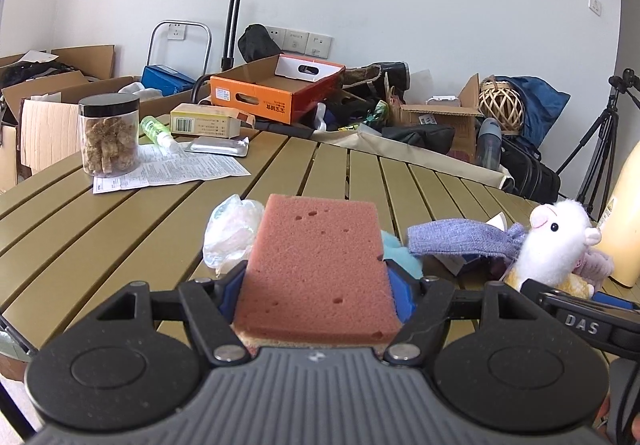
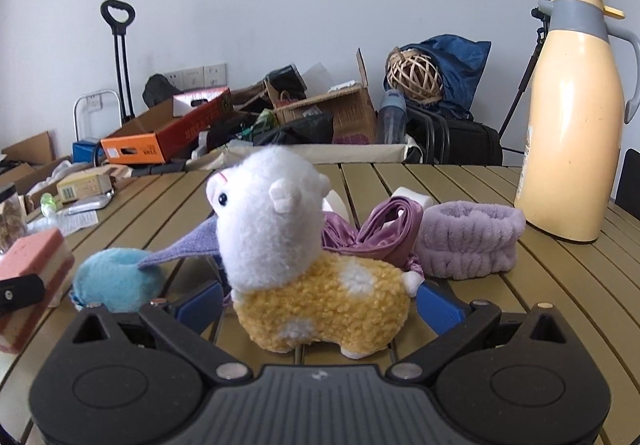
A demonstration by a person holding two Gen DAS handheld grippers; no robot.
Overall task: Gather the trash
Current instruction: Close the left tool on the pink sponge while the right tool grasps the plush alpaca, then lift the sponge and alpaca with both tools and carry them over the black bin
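Note:
My left gripper [image 1: 318,285] is shut on a pink sponge [image 1: 316,265], its blue pads pressed to both sides; the sponge also shows at the left of the right wrist view [image 2: 36,265]. A crumpled clear plastic bag [image 1: 230,233] lies just left of the sponge on the slatted table [image 1: 120,221]. My right gripper [image 2: 320,305] is open, with its blue fingers [image 2: 438,307] on either side of a white and yellow plush alpaca [image 2: 304,261] that stands on the table [image 2: 520,305]. The alpaca wears a blue-grey scarf [image 1: 460,237].
A jar of snacks [image 1: 109,135], a leaflet [image 1: 176,169], a foil pack [image 1: 220,145], a green bottle [image 1: 154,129] and a small box [image 1: 206,121] lie at the far left. A blue fluffy item [image 2: 116,277], purple cloth [image 2: 372,233], purple headband [image 2: 472,241] and cream jug [image 2: 572,117] sit near the alpaca.

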